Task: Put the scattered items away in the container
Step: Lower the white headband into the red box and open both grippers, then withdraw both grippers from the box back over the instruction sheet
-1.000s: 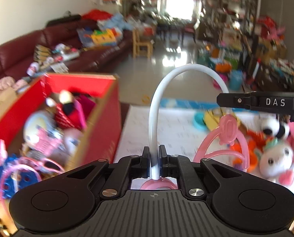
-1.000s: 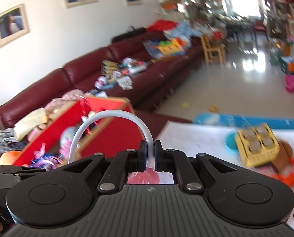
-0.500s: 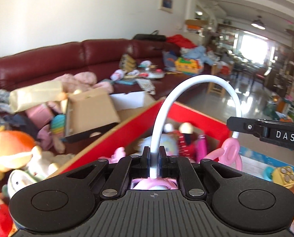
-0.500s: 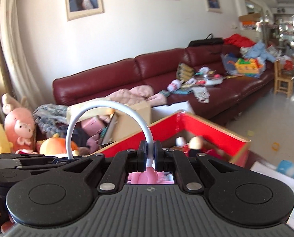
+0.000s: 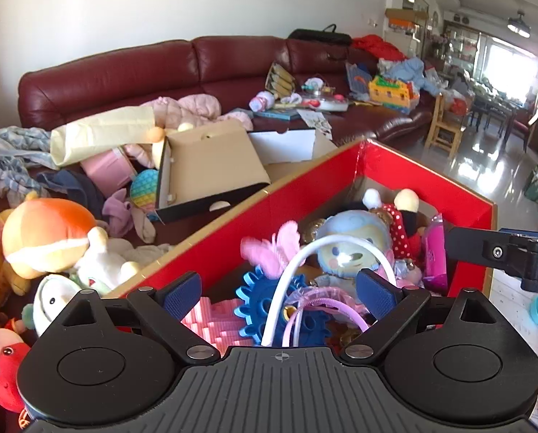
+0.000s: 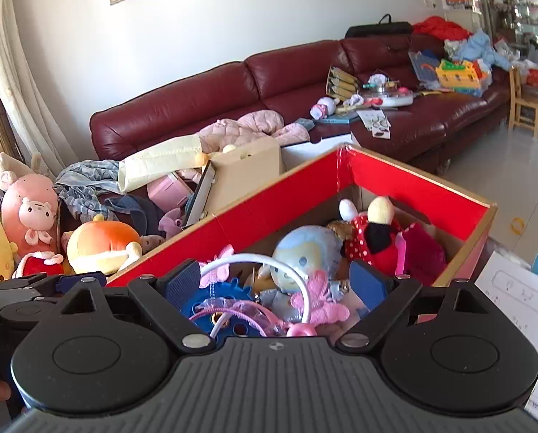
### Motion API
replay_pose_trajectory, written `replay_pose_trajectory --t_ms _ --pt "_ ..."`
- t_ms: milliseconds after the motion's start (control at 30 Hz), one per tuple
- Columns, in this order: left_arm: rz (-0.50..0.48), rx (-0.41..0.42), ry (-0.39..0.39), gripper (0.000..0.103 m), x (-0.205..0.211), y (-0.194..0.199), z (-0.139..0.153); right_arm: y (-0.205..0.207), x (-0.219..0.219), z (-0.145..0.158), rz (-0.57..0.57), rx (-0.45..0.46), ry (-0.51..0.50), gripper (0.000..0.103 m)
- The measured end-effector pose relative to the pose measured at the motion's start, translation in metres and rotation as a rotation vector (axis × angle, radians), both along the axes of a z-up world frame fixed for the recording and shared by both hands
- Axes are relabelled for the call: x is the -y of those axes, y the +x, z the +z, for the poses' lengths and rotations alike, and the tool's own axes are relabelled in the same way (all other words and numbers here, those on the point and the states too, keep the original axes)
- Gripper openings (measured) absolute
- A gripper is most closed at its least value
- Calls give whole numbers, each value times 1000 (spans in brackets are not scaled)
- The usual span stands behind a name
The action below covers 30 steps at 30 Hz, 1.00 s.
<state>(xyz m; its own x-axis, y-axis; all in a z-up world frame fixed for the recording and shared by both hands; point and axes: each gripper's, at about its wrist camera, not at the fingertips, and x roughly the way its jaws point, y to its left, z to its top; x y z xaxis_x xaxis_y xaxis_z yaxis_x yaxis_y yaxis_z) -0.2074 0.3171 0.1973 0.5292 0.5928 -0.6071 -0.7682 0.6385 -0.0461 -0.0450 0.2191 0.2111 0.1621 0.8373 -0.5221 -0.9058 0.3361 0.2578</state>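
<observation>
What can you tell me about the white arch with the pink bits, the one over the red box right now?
The white arch is a thin, smooth hoop that looks like plastic tubing, curving up and over with pink rings and a pink knob near its lower ends. It lies in the red box, over the blue gear and in front of the pale blue plush. It sits between the jaws of both the left gripper and the right gripper, which are opening; no pad presses on it.
</observation>
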Motion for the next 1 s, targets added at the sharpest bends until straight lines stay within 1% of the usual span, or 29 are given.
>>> replay_pose_trajectory --t_ms 133,333,533,833,1000 --pt "-3 -34 3 100 -3 6 -10 -1 -1 -5 -2 -6 -23 96" --pt "-7 -64 -8 100 -4 11 -18 -3 1 -9 1 -39 -31 99" --pt "-16 -69 -2 100 0 17 -18 -1 4 -14 -7 -55 -46 99" --pt "-36 -78 5 101 10 22 -16 7 16 -19 -38 -105 -51 99" --pt "-41 -88 13 101 17 24 -15 5 21 -19 -39 -101 -56 99"
